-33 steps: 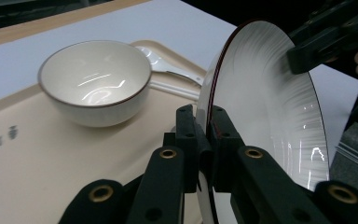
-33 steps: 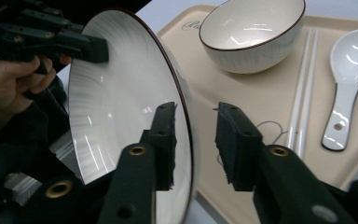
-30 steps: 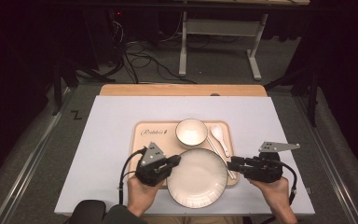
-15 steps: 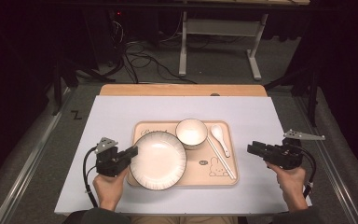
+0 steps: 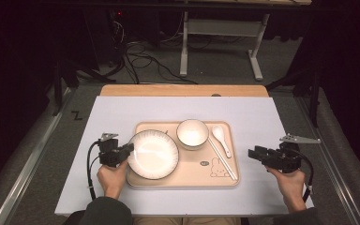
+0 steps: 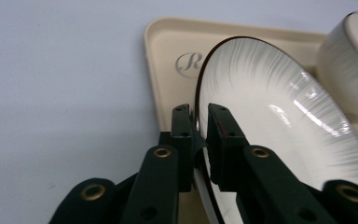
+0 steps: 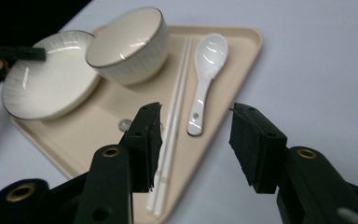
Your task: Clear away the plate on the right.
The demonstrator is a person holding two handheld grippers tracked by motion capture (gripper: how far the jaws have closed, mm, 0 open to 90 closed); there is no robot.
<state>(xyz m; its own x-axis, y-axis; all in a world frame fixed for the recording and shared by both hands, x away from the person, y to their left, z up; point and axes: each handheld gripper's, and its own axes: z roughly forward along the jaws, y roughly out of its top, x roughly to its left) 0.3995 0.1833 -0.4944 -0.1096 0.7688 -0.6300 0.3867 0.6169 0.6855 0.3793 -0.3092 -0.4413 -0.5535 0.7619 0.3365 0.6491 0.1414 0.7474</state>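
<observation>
Tray (image 5: 187, 178): beige, rectangular, on the white table cover (image 5: 122, 112), lying between my two hands. A scripted logo is printed at its far left corner and a small rabbit drawing (image 5: 217, 167) near its right front.

Plate (image 5: 153, 153): white with a dark rim and fine radial lines, on the left part of the tray. My left claw (image 5: 130, 148) is clamped on its left rim; in the left gripper view the two black jaws stand close together with the rim (image 6: 199, 122) pinched between them. That edge looks lifted off the tray, though I cannot tell this for certain.

Bowl (image 5: 192, 133): white, ribbed outside, dark rim, upright at the tray's far middle, just beside the plate's far right edge.

Chopsticks (image 5: 222, 158): a white pair, side by side, running along the tray to the right of the bowl.

Spoon (image 5: 221, 138): white ceramic soup spoon, just right of the chopsticks, bowl end toward the far edge.

Right claw (image 5: 256, 153): held in my right hand (image 5: 291, 183) over the table cover, well to the right of the tray and apart from everything on it. In the right gripper view its jaws stand wide apart with nothing between them, pointing toward the tray
</observation>
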